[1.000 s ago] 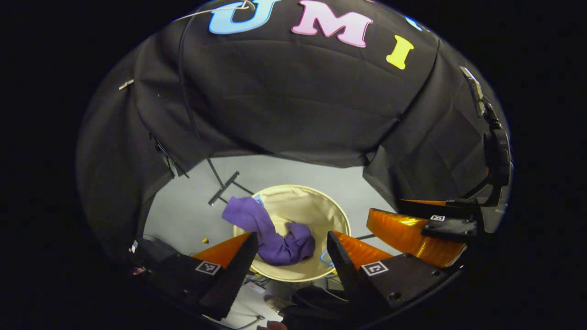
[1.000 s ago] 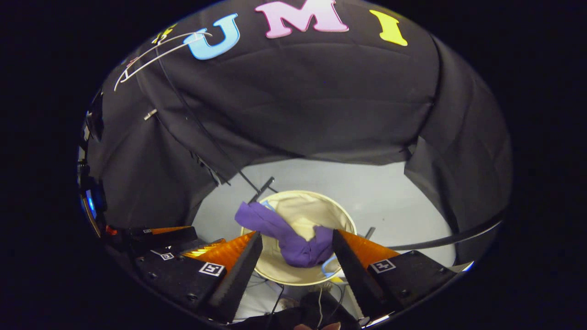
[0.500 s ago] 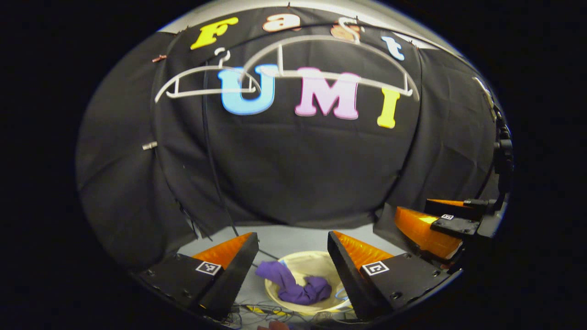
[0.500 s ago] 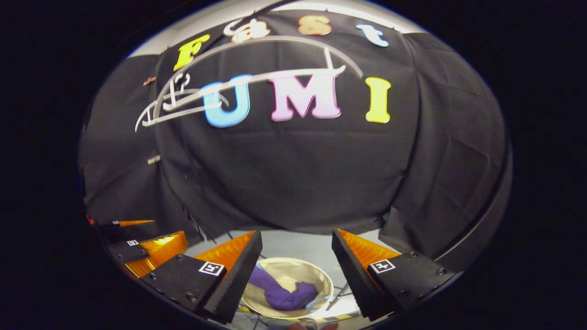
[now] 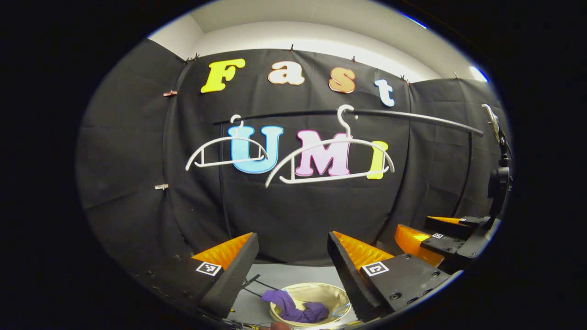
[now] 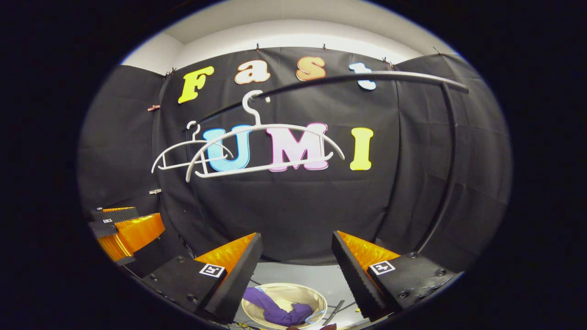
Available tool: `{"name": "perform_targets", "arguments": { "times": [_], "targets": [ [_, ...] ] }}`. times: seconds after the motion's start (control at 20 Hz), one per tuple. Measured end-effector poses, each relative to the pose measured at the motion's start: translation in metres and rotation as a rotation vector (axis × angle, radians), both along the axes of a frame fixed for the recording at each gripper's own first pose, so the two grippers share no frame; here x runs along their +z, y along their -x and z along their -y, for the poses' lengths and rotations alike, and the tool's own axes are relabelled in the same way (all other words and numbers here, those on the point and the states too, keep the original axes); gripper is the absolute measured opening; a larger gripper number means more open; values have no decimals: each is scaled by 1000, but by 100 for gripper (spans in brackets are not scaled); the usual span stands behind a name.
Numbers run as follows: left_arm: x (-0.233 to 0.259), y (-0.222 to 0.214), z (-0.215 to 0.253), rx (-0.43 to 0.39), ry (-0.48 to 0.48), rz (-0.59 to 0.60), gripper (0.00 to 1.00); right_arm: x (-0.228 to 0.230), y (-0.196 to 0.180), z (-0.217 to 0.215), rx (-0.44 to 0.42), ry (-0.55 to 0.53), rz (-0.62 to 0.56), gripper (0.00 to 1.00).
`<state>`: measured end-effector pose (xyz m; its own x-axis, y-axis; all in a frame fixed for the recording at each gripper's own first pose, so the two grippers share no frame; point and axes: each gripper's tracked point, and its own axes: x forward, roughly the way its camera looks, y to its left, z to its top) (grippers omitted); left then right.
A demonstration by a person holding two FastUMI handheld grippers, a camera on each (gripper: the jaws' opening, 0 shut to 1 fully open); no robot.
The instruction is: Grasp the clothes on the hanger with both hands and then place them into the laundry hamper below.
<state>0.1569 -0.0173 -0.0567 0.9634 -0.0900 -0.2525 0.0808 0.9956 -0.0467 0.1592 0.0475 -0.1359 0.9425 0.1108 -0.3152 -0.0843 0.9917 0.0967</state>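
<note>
Purple clothes [image 5: 293,310] draped over hamper [image 5: 321,290] rim

1. Nothing legible is showing on the left gripper [image 5: 291,275]; square coded tags [image 5: 375,268] are sitting on its fingers at 7 and 5 o'clock.
2. The right gripper [image 6: 298,275] is carrying matching wordless tags.
</note>
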Motion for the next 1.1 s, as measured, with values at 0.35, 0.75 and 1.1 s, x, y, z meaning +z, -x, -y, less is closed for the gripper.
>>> {"name": "perform_targets", "arguments": {
  "times": [0.35, 0.75, 1.1],
  "targets": [
    [35, 36, -30, 12, -20, 85, 93, 65, 41, -14, -3, -16, 100, 98],
    [63, 66, -38, 19, -20, 123, 95, 104, 61, -21, 30, 34, 182, 98],
    [74, 83, -31, 13, -13, 145, 95, 114, 69, -16, 28, -36, 192, 93]
  ]
}}
